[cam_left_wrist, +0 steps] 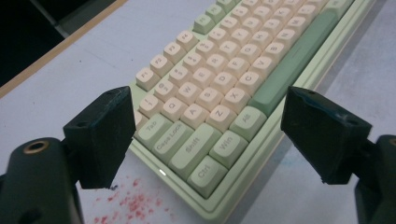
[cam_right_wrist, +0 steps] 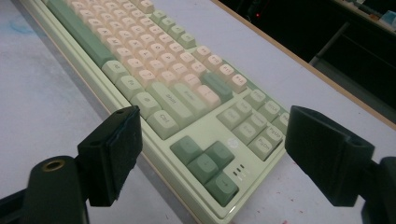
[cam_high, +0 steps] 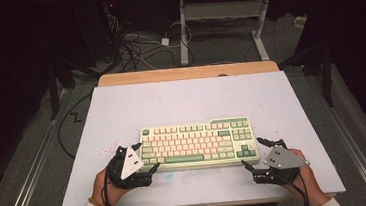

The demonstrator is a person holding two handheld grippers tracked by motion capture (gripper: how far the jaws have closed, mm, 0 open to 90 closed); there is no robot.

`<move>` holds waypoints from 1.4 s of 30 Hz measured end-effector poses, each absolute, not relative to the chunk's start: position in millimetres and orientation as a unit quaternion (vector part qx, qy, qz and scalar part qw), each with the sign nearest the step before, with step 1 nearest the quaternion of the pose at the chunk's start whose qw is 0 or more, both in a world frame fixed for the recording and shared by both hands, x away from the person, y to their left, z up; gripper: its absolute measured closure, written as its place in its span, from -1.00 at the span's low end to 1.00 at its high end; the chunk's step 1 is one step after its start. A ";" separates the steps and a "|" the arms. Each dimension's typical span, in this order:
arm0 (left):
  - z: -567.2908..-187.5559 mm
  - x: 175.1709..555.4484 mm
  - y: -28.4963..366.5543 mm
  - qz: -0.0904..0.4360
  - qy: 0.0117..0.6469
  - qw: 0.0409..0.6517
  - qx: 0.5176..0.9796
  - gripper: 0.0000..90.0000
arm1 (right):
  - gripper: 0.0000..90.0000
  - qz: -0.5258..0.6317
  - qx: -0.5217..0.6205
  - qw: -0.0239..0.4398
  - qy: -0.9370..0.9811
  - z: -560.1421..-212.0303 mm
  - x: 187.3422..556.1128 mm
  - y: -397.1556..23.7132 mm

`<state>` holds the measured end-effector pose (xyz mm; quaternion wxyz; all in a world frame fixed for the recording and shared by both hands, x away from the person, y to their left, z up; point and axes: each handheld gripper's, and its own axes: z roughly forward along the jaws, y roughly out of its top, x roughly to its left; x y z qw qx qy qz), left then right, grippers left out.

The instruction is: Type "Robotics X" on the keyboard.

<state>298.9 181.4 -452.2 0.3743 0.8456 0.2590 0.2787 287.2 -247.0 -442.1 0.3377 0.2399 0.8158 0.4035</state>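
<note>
Keyboard [cam_high: 198, 144]: green and cream, lay flat on the white worktop [cam_high: 181, 100], toward its near edge. Left tongs [cam_high: 143, 159]: jaws wide, holding nothing, astride the keyboard's left end. Right tongs [cam_high: 253, 153]: jaws wide, holding nothing, at its right end. Red specks [cam_left_wrist: 133, 201] marked the worktop beside the left corner.

The hand-held gripper [cam_left_wrist: 201, 135] has its two black jaws spread wide, with nothing between them but the near corner of a pale green keyboard [cam_left_wrist: 243, 88]. The keyboard lies slantwise on the white counter [cam_left_wrist: 93, 56], running up toward the top right. Its Ctrl key [cam_left_wrist: 207, 171] sits closest. Red specks [cam_left_wrist: 133, 203] dot the counter beside the left jaw.
</note>
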 end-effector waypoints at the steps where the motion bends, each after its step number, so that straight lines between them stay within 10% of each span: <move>1: -452.7 298.3 183.1 0.279 0.261 0.374 0.845 -0.58 | -0.57 0.403 0.239 0.338 0.816 -442.2 287.3 -246.8; 24: -457.0 301.6 209.1 0.253 0.293 0.369 0.845 0.02 | -0.56 0.402 0.243 0.335 0.817 -443.0 286.9 -245.3; 35: -452.8 311.5 206.1 0.218 0.298 0.364 0.855 0.94 | -0.55 0.401 0.243 0.332 0.818 -443.7 287.2 -244.9; 42: -444.5 326.4 195.9 0.198 0.295 0.363 0.862 0.95 | -0.55 0.398 0.241 0.331 0.821 -445.0 287.8 -242.8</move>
